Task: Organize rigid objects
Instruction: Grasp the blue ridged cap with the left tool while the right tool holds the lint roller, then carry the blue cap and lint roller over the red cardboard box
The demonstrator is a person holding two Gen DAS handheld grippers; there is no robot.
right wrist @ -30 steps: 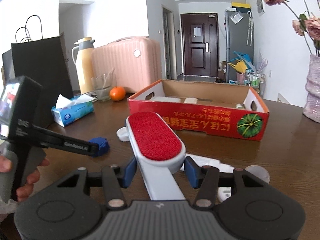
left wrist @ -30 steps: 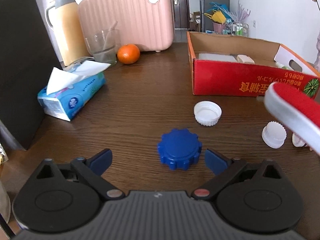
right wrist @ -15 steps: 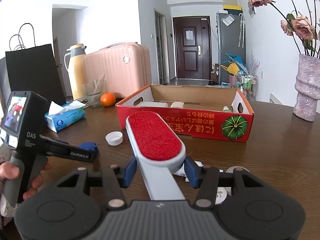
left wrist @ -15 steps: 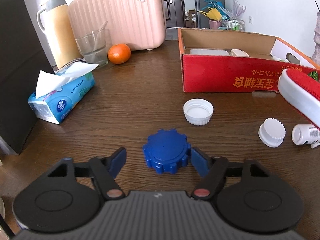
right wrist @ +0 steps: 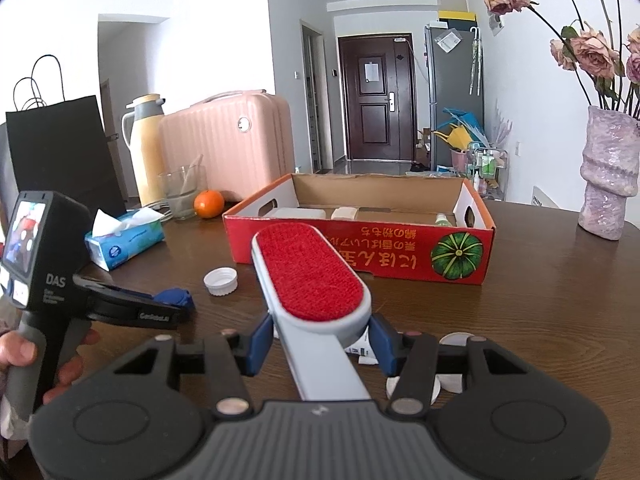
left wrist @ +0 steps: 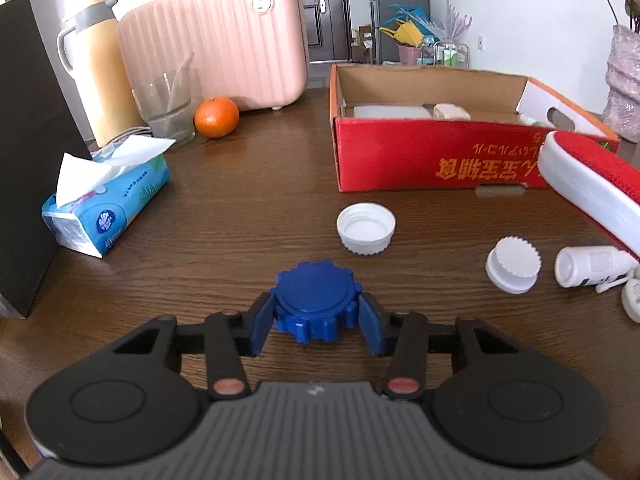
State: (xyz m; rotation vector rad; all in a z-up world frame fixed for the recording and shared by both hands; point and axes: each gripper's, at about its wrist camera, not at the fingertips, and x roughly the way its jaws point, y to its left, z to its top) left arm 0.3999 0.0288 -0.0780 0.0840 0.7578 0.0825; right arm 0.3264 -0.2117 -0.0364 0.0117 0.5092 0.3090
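Observation:
A blue toothed cap (left wrist: 316, 300) lies on the brown table (left wrist: 248, 208). My left gripper (left wrist: 316, 313) is closing on it, and its blue pads (left wrist: 264, 320) touch the cap on both sides. My right gripper (right wrist: 318, 336) is shut on the grey handle of a red-faced lint brush (right wrist: 310, 276), held above the table and pointing at the red cardboard box (right wrist: 360, 244). The brush (left wrist: 588, 184) also shows at the right of the left wrist view. Two white caps (left wrist: 366, 228) (left wrist: 513, 265) and a small white bottle (left wrist: 588, 266) lie in front of the box (left wrist: 420, 156).
A tissue pack (left wrist: 108, 204), glass (left wrist: 168, 108), orange (left wrist: 216, 117), thermos (left wrist: 94, 64) and pink suitcase (left wrist: 224, 40) line the left and back. A black bag (left wrist: 28, 140) stands at far left, a vase (right wrist: 608, 176) at far right. The box holds a few pale items.
The left jaws have closed from wide apart to touching the blue cap on both sides. The right gripper still holds the lint brush the same way.

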